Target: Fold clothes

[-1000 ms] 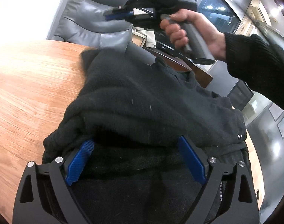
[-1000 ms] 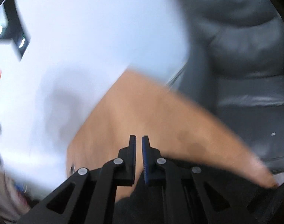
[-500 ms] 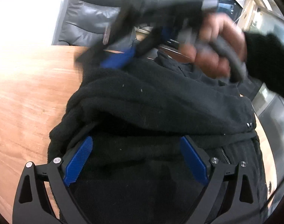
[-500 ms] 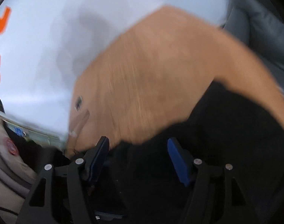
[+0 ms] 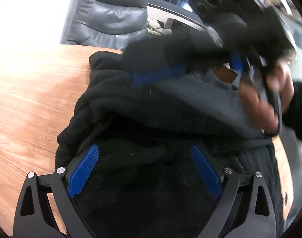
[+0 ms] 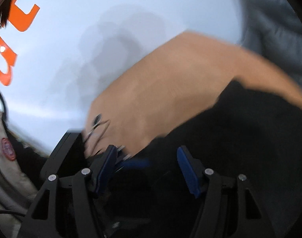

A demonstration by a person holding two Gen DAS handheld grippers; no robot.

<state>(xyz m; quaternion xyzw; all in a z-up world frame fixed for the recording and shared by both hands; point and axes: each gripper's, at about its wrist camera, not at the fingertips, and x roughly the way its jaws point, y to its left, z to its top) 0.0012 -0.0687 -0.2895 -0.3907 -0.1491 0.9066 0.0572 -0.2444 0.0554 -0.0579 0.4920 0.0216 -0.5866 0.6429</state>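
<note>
Black fleece garment (image 5: pixel 170 115) bunched in heap on wooden desk (image 5: pixel 32 103), folds rolled over along near edge. Left gripper (image 5: pixel 144 170) low over heap, fingers (image 5: pixel 83 170) spread wide, fabric between them, nothing pinched. Right gripper (image 6: pixel 149 170) at far side of garment, blurred; fingers apart, blue pads (image 6: pixel 187 170) over dark cloth, not clamped. Right hand (image 5: pixel 270 95) on handle, black sleeve. Grey leather chair (image 5: pixel 111 13) behind desk. White wall with orange lettering (image 6: pixel 10 43) in right wrist view.
</note>
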